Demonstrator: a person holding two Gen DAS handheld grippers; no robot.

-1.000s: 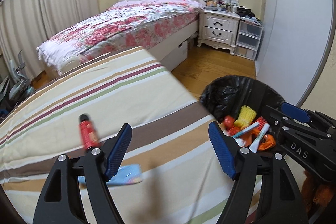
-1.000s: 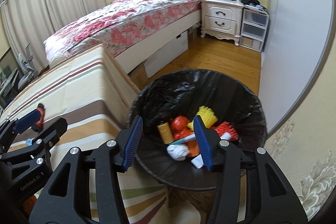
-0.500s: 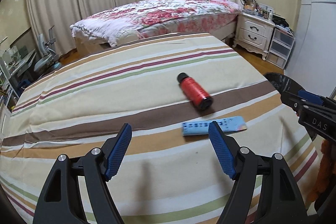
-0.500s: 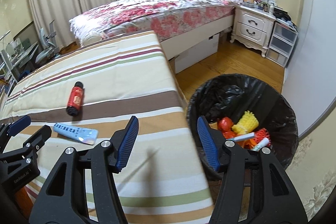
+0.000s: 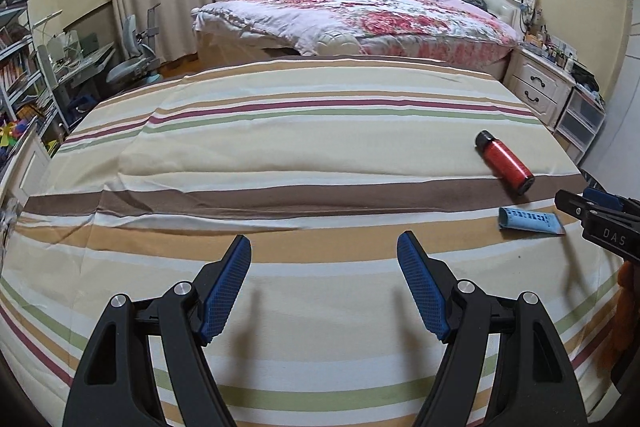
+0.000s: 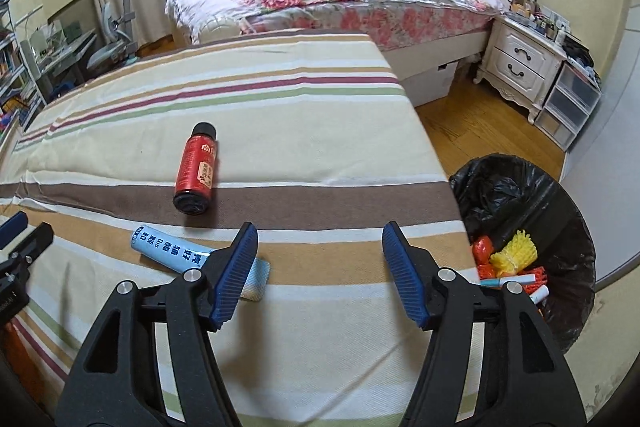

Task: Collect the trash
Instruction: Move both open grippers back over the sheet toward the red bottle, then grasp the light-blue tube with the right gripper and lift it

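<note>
Two pieces remain on the striped bed (image 6: 304, 147): a red bottle (image 6: 197, 169), rigid and likely to roll, and just nearer us a soft blue tube (image 6: 176, 251). Both our left gripper (image 5: 324, 283) and right gripper (image 6: 320, 267) stand spread and empty, the right's jaws having just been opening. We'd pinch the bottle mid-body.

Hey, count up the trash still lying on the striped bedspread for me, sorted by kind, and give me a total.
Red bottle with a black cap, lying on its side: 1
Light blue tube, lying flat just in front of the bottle: 1
Total still on the striped bedspread: 2
</note>
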